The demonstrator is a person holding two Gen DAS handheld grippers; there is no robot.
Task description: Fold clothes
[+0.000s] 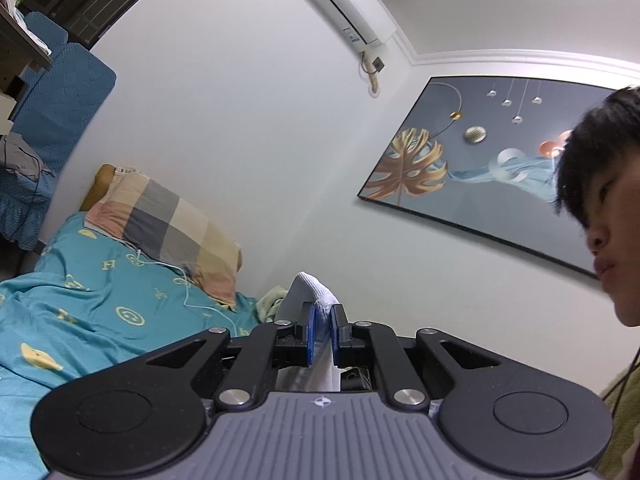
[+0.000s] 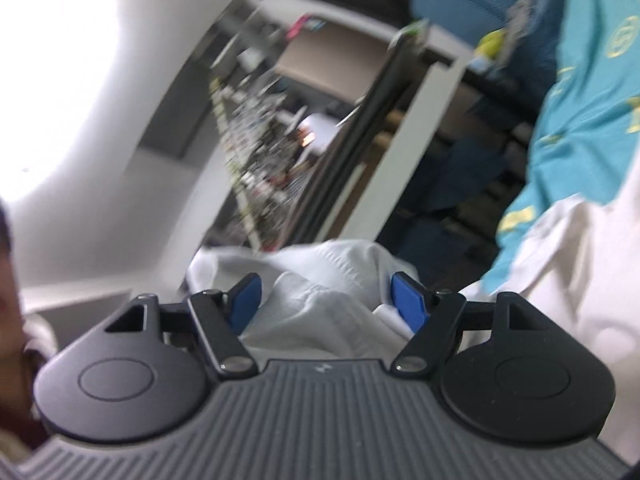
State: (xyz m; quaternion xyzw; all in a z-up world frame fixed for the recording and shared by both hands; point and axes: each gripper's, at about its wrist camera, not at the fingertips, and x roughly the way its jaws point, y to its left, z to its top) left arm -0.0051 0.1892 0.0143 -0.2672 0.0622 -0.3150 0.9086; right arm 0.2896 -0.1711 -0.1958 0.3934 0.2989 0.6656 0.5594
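The left gripper [image 1: 323, 320] clamps a white ribbed cloth [image 1: 316, 288] beside the turquoise patterned bedsheet [image 1: 100, 296]; the right gripper [image 2: 326, 296] stands open around the cloth's loose folds, its pads clear of them.

Much blurred, much cut off
The right wrist view smears the shelves [image 2: 280, 128] beyond reading; the white garment [image 1: 316, 292] vanishes between the left gripper's [image 1: 323, 334] pads; the person [image 1: 600, 200] is cropped at the frame edge.
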